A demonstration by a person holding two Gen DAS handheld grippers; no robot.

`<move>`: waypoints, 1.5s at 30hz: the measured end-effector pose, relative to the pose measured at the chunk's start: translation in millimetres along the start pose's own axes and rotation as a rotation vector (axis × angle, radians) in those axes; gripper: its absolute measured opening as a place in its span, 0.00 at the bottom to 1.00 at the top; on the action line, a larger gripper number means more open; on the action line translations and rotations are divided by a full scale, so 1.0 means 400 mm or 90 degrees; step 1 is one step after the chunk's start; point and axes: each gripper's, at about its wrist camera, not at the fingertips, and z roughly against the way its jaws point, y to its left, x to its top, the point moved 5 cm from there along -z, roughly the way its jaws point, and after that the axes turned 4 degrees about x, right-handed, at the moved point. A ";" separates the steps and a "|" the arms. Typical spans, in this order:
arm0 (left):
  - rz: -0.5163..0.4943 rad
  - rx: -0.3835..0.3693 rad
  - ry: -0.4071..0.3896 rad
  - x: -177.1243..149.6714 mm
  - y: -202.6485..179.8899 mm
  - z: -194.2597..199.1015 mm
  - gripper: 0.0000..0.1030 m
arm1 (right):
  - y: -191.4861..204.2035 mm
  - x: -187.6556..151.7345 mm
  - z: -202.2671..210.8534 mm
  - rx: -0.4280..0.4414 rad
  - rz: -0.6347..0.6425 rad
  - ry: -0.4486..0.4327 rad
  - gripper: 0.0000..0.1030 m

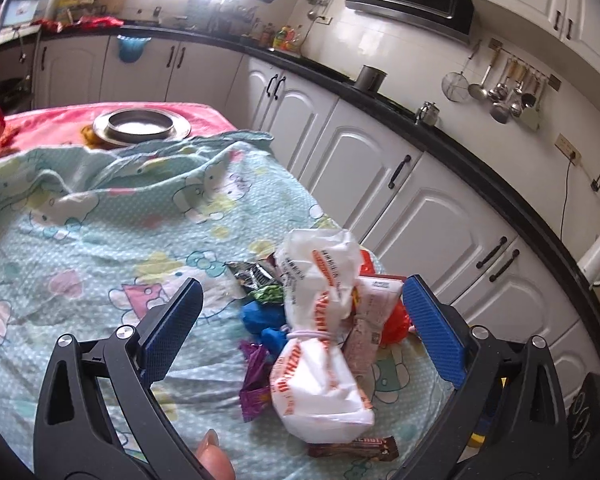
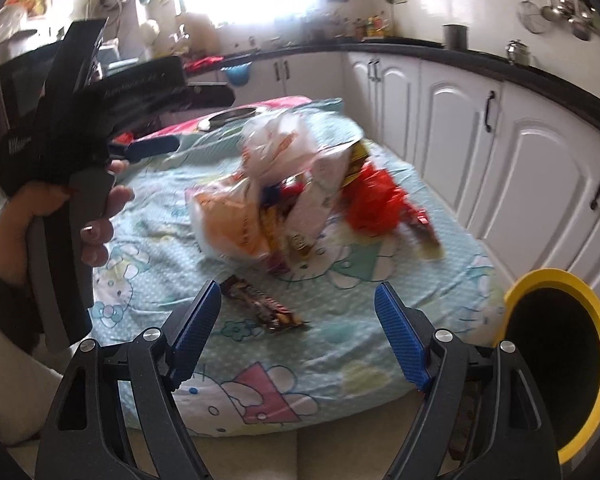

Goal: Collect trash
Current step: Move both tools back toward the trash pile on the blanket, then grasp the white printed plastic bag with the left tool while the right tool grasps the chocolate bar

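Note:
A pile of trash lies on the cartoon-print cloth [image 1: 80, 240] of a table. In the left wrist view my left gripper [image 1: 300, 308] is open, its blue pads on either side of a white bag with orange print [image 1: 320, 360], tied in the middle. Around it lie a purple wrapper [image 1: 254, 376], a blue piece [image 1: 260, 318], an orange bag [image 1: 394, 320] and a brown bar wrapper [image 1: 352, 448]. In the right wrist view my right gripper [image 2: 298, 320] is open and empty above the brown bar wrapper [image 2: 266, 306]. The pile [image 2: 292, 196] lies beyond it. The left gripper [image 2: 152, 148] is at the left.
A yellow-rimmed bin [image 2: 560, 368] stands at the table's right front corner. A metal plate [image 1: 140, 124] sits on a pink cloth at the far end. White cabinets [image 1: 380, 168] with a black counter run along the right.

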 end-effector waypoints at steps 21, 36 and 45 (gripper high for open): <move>-0.059 -0.027 0.125 -0.102 -0.032 -0.089 0.61 | 0.016 -0.053 -0.134 0.045 -0.003 0.088 0.32; -0.064 -0.038 0.160 -0.128 -0.004 -0.062 0.32 | 0.015 -0.061 -0.110 0.059 -0.011 0.083 0.27; -0.050 -0.050 0.135 -0.103 0.011 -0.009 0.29 | 0.047 -0.064 -0.097 0.076 0.001 0.079 0.22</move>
